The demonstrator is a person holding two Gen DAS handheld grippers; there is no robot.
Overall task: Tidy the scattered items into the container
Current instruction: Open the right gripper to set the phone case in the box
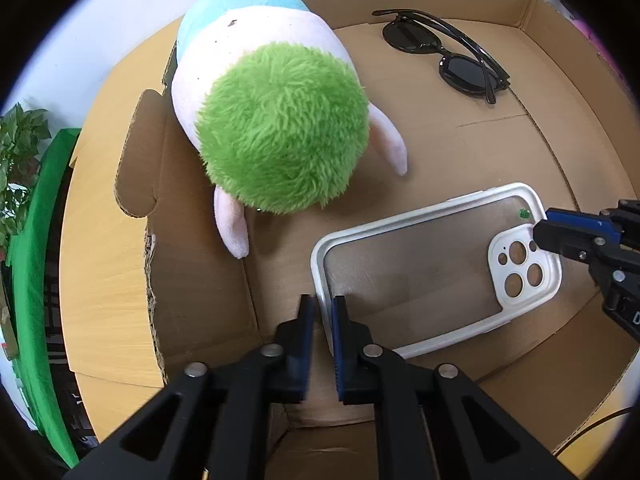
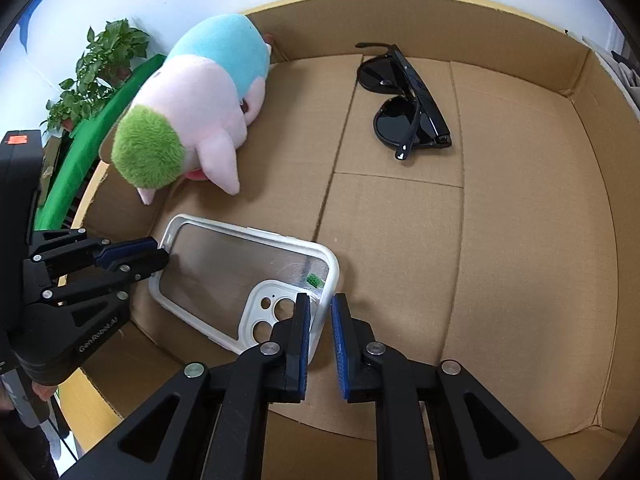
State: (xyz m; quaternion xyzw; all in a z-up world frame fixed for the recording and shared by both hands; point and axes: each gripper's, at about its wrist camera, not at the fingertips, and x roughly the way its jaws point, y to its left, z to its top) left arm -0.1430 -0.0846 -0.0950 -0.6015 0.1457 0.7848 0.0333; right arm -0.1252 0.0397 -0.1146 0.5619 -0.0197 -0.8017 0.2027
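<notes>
A clear phone case [image 1: 400,272] with a white rim lies low in the cardboard box [image 1: 540,152], near its left wall. My left gripper [image 1: 322,306] straddles the rim at one end, jaws slightly apart and not pressing. My right gripper [image 2: 320,306] straddles the rim at the camera-hole end of the phone case [image 2: 224,264], with a small gap beside its pads. Each gripper also shows in the other view: right gripper [image 1: 538,232], left gripper [image 2: 164,254]. A plush toy [image 1: 280,128] [image 2: 192,92] with a green head leans on the box's left wall. Black sunglasses [image 1: 444,52] [image 2: 404,100] lie folded at the back.
The box floor [image 2: 520,240] is bare on the right side. The box stands on a light wooden table [image 1: 104,240]. A leafy plant [image 2: 100,68] and a green strip [image 1: 32,240] lie beyond the left wall.
</notes>
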